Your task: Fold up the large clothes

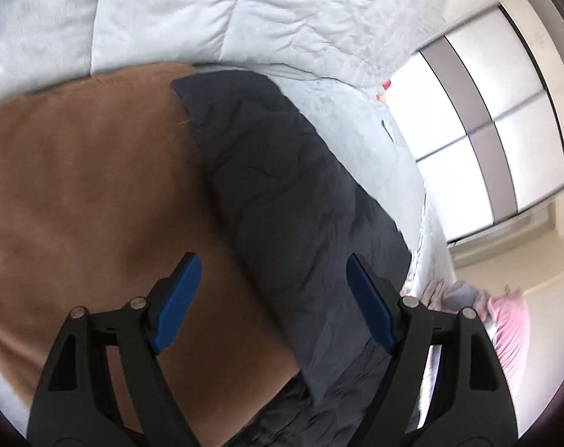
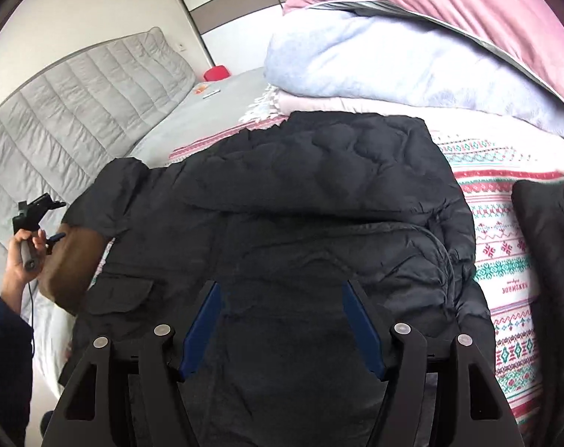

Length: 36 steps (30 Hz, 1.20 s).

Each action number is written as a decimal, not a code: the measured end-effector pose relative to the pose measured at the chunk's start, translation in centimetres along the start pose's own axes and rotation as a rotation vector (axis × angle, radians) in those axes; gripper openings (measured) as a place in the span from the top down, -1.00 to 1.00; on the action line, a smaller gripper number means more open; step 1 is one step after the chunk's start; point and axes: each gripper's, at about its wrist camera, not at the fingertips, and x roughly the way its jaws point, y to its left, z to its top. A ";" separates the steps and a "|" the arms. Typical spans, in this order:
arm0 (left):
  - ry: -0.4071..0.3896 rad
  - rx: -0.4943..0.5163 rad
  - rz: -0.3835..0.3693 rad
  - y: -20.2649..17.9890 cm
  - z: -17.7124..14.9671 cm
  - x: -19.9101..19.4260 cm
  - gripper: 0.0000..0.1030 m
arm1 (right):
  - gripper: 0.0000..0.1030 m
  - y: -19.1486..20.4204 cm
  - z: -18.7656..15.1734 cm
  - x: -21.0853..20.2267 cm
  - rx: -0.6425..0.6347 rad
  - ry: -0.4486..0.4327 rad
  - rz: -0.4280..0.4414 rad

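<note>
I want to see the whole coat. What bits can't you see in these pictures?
- Black jacket: right wrist view, its near end is hidden behind the right gripper and cut off by the bottom edge.
- Brown garment: left wrist view, blurred, so its kind is unclear; the picture's left edge cuts it off.
- Small things beside the red object: right wrist view, too small to name.
- Left gripper: right wrist view, its fingers too small to read.

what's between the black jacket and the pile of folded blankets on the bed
In the right wrist view, a strip of patterned bedspread lies between the black jacket and the blanket pile; nothing else sits there.
</note>
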 end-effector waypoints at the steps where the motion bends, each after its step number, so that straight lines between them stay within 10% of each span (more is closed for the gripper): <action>1: -0.009 -0.032 -0.006 0.4 0.3 0.7 -0.56 | -0.33 0.0 -0.1 0.1 0.000 0.002 -0.009; 6: -0.078 -0.072 -0.041 1.2 0.9 2.3 -0.48 | -0.33 -0.3 -0.1 -0.1 0.020 -0.004 0.016; 10: -0.081 -0.024 0.046 0.3 1.0 3.5 0.92 | -0.33 -1.0 0.2 0.0 0.036 -0.012 0.006; 21: -0.292 0.211 -0.110 -9.5 -2.0 -4.1 0.92 | -0.33 -4.7 0.8 -0.9 0.158 -0.031 -0.017; 27: -0.322 0.440 -0.277 -17.2 -10.2 -6.5 0.92 | -0.33 -7.6 1.0 -1.0 0.288 -0.008 0.011; 33: -0.179 0.783 -0.377 -23.9 -23.0 -3.8 0.87 | -0.33 -10.9 0.8 -0.9 0.416 0.015 0.021; 36: 0.007 1.010 -0.381 -25.3 -30.6 -0.4 0.27 | -0.33 -12.4 0.5 -0.8 0.466 0.028 0.030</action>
